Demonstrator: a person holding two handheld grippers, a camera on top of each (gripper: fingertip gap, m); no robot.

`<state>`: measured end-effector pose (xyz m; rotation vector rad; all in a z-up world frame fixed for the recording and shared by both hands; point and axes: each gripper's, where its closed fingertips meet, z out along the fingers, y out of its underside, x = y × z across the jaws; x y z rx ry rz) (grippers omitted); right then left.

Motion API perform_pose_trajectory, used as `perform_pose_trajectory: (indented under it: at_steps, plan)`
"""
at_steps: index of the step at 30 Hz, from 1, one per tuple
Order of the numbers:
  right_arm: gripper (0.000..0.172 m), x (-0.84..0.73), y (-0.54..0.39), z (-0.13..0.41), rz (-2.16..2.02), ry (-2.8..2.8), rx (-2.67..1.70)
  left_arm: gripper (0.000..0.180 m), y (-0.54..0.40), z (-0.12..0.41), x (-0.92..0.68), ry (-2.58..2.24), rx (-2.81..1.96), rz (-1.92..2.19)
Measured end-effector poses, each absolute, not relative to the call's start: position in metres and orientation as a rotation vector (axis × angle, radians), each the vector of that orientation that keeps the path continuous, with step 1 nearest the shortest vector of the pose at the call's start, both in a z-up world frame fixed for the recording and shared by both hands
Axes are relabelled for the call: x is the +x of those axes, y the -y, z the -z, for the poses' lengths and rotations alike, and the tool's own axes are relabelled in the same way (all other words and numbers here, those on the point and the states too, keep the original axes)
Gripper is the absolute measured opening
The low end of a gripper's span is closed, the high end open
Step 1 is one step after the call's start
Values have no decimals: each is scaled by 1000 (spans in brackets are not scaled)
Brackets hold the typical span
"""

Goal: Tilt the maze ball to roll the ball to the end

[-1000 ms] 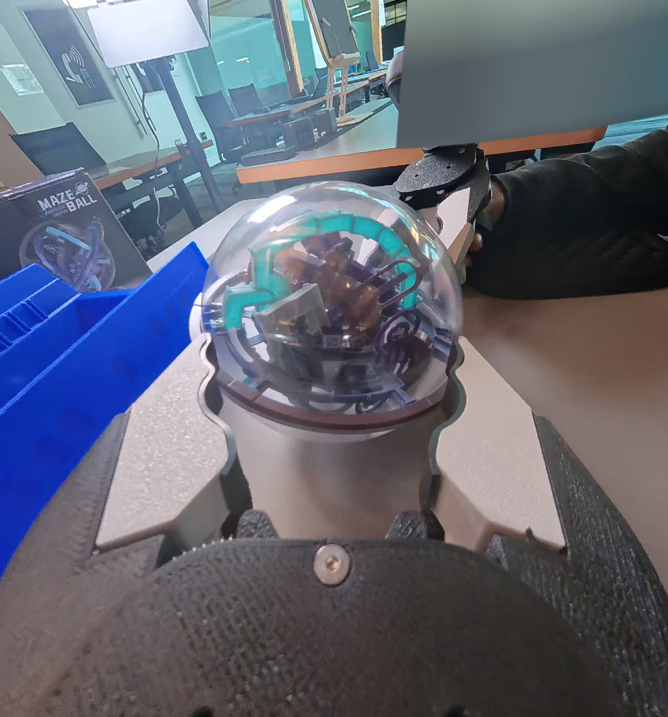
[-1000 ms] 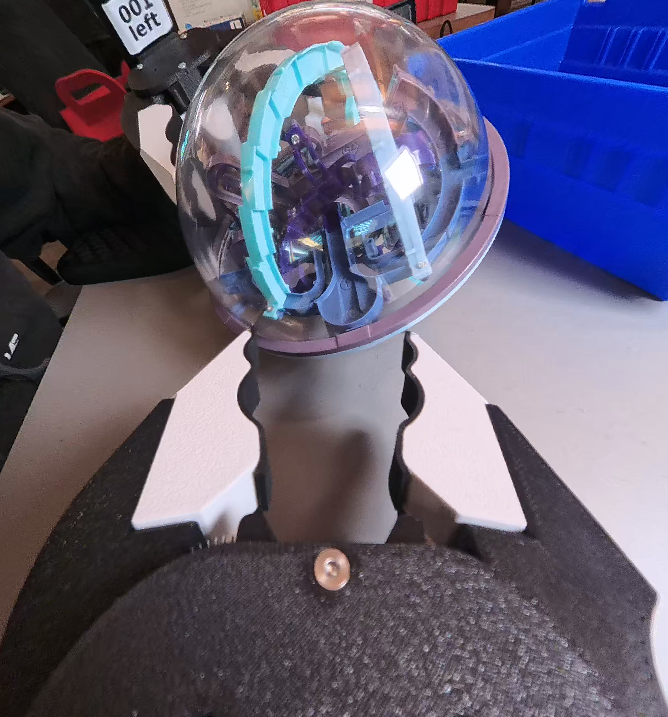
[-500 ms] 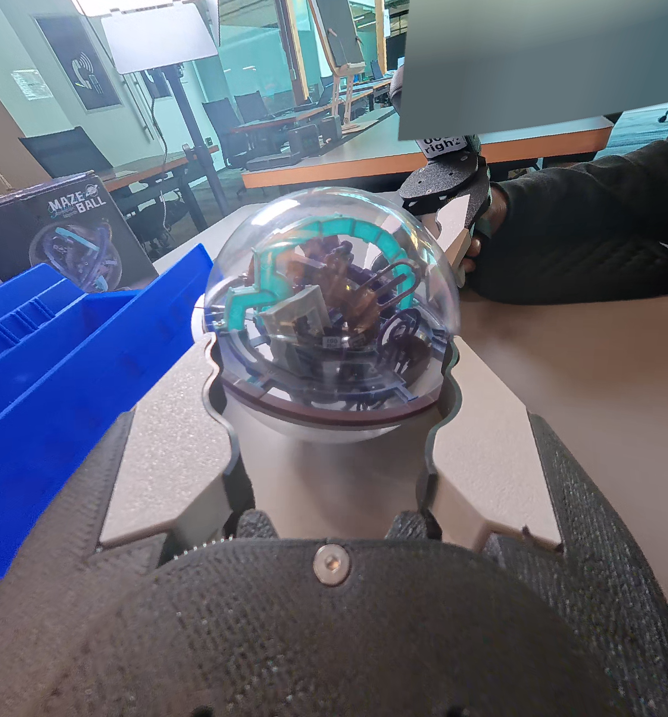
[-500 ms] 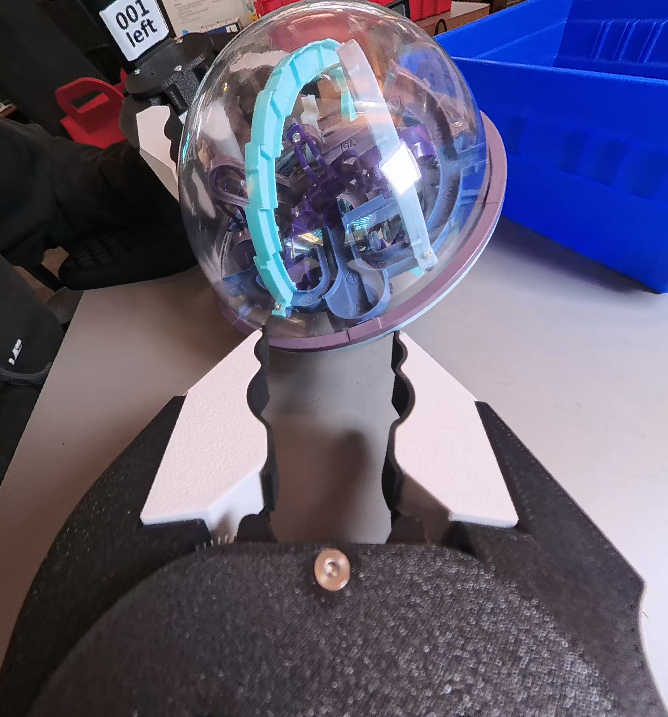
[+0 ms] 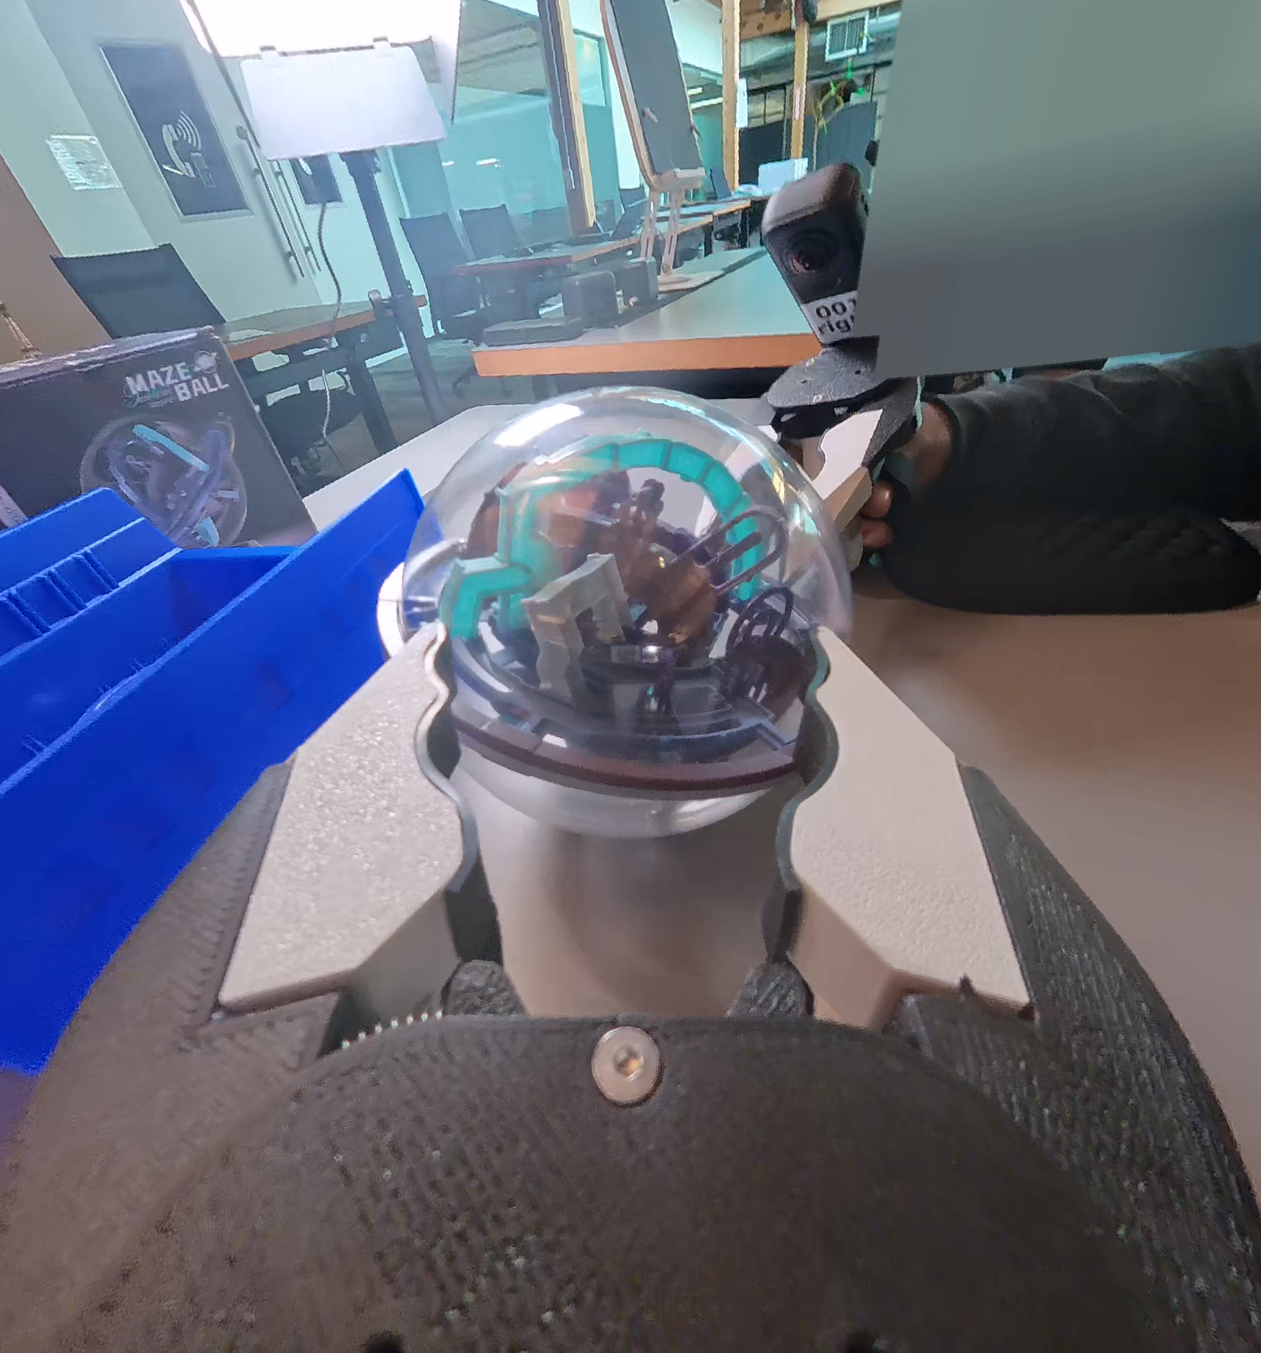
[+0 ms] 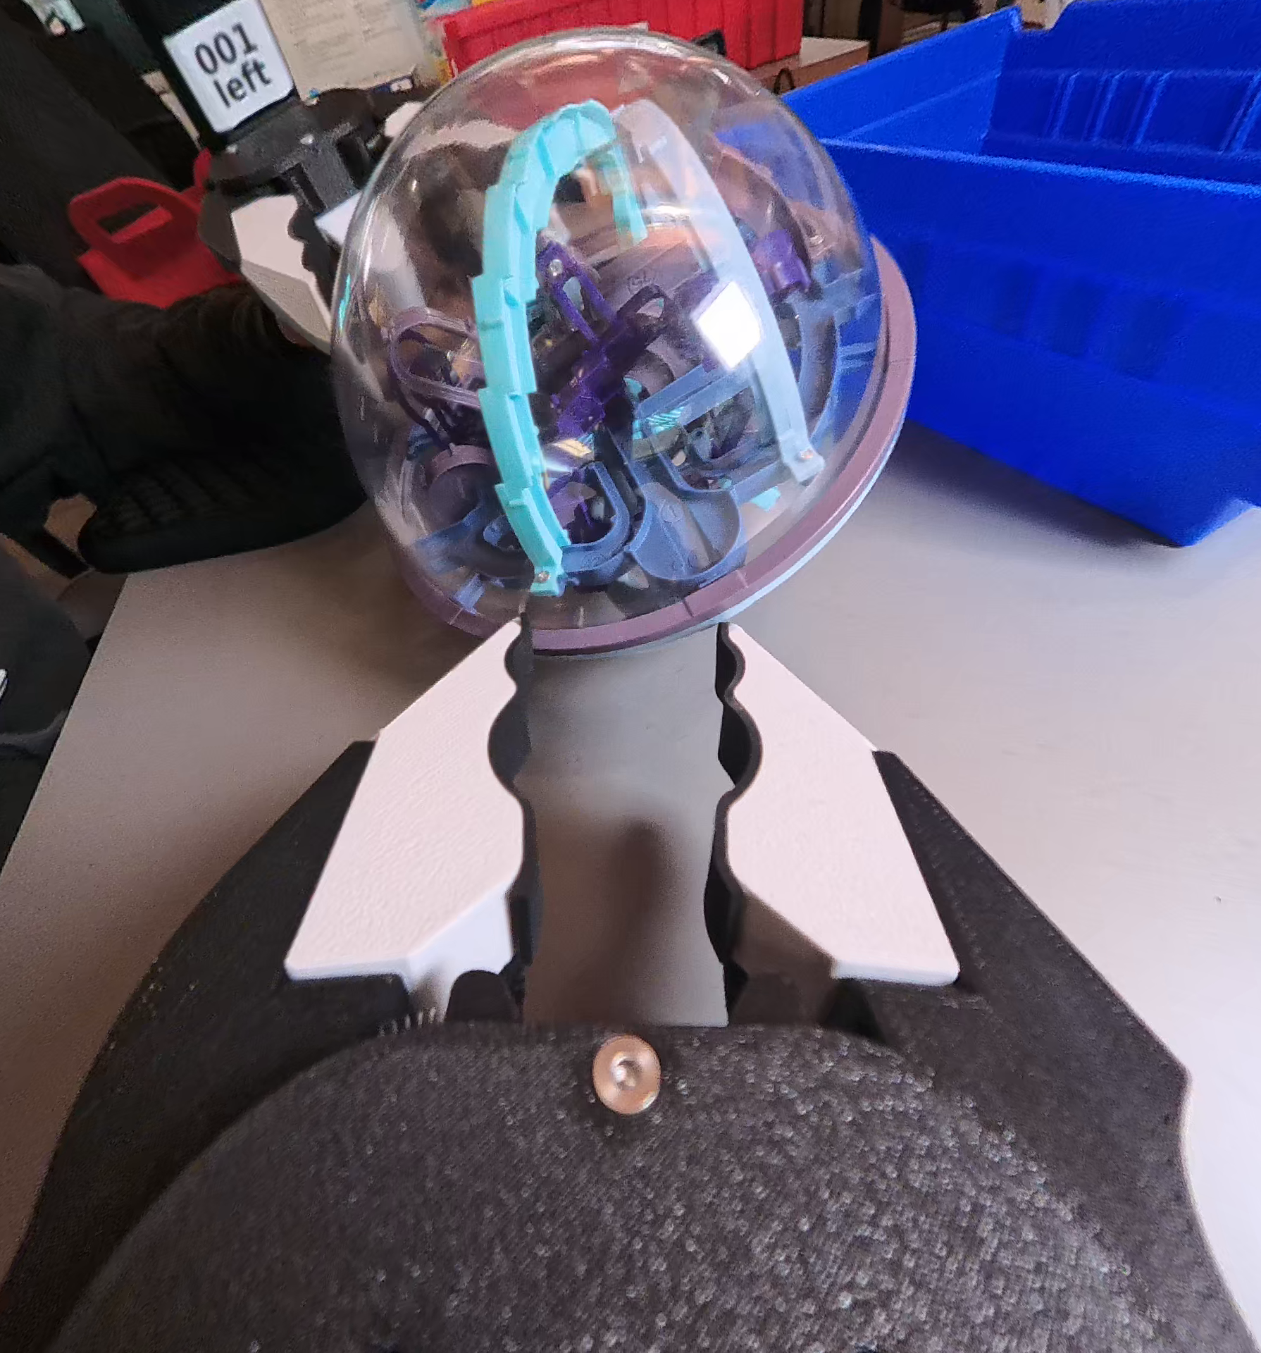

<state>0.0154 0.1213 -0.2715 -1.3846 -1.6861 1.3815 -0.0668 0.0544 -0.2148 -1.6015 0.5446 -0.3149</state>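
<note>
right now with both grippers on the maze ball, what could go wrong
The left gripper cradles only the smooth lower curve of the maze ball, so a steep tilt could let it slip out. The right gripper meets just the purple rim at its fingertips, a thin hold. The blue bin sits close, so a swing could bump it.

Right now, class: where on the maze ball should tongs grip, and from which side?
Grip the maze ball across its widest part, just above the purple rim, coming in level from the side. The smooth dome narrows upward, so a higher grip would likely slip.
</note>
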Motion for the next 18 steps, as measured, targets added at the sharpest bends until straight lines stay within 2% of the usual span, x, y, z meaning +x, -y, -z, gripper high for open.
perform_pose_trajectory:
  at_steps: [3, 9, 13, 18]
  plan:
    - [41, 15, -128, 268, -1393, 1637, -1394, 90, -54, 205, -75, -492, -1558, 347]
    - [51, 13, -129, 267, -1400, 1616, -1403, 116, -64, 217, -80, -435, -1600, 376]
    - [56, 13, -127, 267, -1376, 1632, -1380, 114, -65, 227, -75, -462, -1641, 388]
    - [61, 12, -127, 267, -1358, 1633, -1377, 103, -63, 226, -75, -485, -1641, 370]
